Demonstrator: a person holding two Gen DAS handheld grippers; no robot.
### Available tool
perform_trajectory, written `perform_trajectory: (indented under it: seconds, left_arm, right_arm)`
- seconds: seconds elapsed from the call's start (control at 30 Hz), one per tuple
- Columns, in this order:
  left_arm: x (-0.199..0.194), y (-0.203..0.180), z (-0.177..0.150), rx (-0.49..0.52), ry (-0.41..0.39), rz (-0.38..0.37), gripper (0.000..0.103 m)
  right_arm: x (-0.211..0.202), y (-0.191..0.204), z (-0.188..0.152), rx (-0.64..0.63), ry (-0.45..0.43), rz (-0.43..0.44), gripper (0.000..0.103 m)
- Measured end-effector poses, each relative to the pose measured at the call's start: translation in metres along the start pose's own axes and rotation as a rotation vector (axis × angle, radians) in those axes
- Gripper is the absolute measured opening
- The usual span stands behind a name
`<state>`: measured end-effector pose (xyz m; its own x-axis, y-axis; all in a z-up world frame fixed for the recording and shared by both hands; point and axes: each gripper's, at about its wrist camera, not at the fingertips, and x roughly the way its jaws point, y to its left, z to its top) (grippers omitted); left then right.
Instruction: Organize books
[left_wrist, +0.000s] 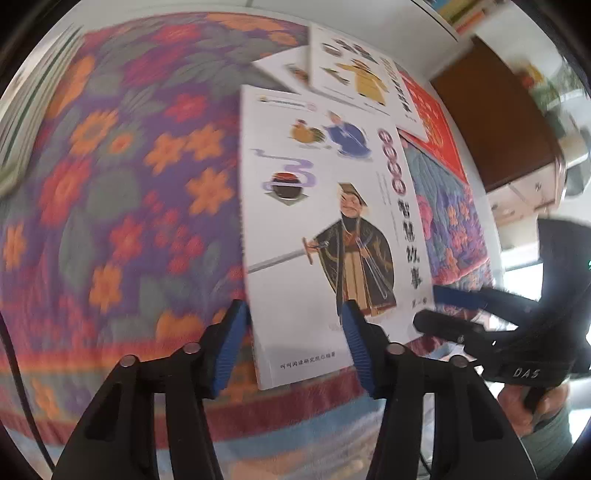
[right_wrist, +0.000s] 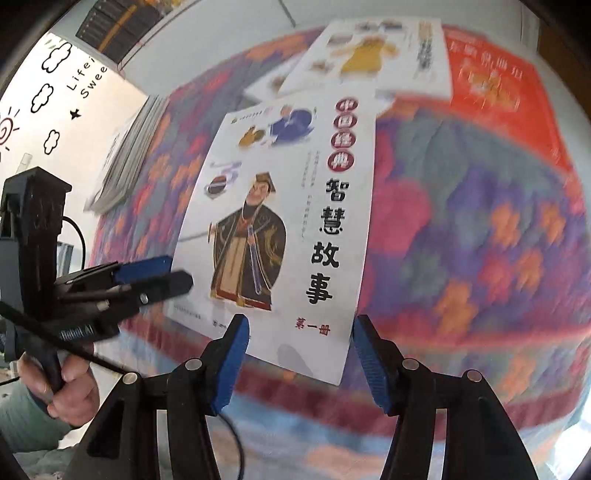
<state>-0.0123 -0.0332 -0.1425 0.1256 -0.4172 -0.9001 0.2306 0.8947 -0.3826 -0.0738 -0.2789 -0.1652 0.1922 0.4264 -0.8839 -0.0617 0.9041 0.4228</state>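
Both my hand-held grippers spread wide, empty: left hand-held gripper (left_wrist: 295, 347), right hand-held gripper (right_wrist: 301, 354). White storybook (left_wrist: 328, 236) flat on floral bedspread (left_wrist: 110, 177), near edge, more books (left_wrist: 354, 70) beyond. Risk I see: thin cover, soft quilt, fingers snag fabric or shove book off edge.

Glossy paper book (left_wrist: 332, 221) on a woven cloth bedspread (left_wrist: 129, 184).
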Motion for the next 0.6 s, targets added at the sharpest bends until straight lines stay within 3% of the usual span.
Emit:
perform_trajectory:
  seconds: [0.1, 0.23, 0.3, 0.37, 0.43, 0.53, 0.6]
  left_arm:
    - [0.0, 0.003, -0.003, -0.046, -0.028, 0.008, 0.042]
    - [0.004, 0.009, -0.005, -0.091, -0.047, -0.014, 0.044]
    - [0.006, 0.007, -0.004, -0.087, -0.047, -0.007, 0.047]
    - [0.006, 0.004, -0.006, -0.074, -0.052, -0.006, 0.056]
    - [0.008, -0.001, -0.005, -0.083, -0.067, -0.002, 0.061]
    - [0.009, -0.006, -0.007, -0.099, -0.09, 0.026, 0.062]
    - [0.01, -0.012, -0.006, -0.078, -0.093, 0.056, 0.061]
  right_arm:
    - [-0.004, 0.0, -0.002, 0.032, -0.019, -0.006, 0.057]
    - [-0.017, -0.008, 0.004, 0.084, -0.093, -0.098, 0.057]
    - [-0.017, -0.014, 0.007, 0.123, -0.105, -0.103, 0.057]
    - [-0.011, -0.022, 0.004, 0.182, -0.097, -0.106, 0.058]
    - [-0.012, -0.024, -0.005, 0.237, -0.153, -0.096, 0.058]
    - [-0.015, -0.025, -0.011, 0.253, -0.163, -0.093, 0.058]
    - [-0.016, -0.021, -0.013, 0.237, -0.158, -0.081, 0.05]
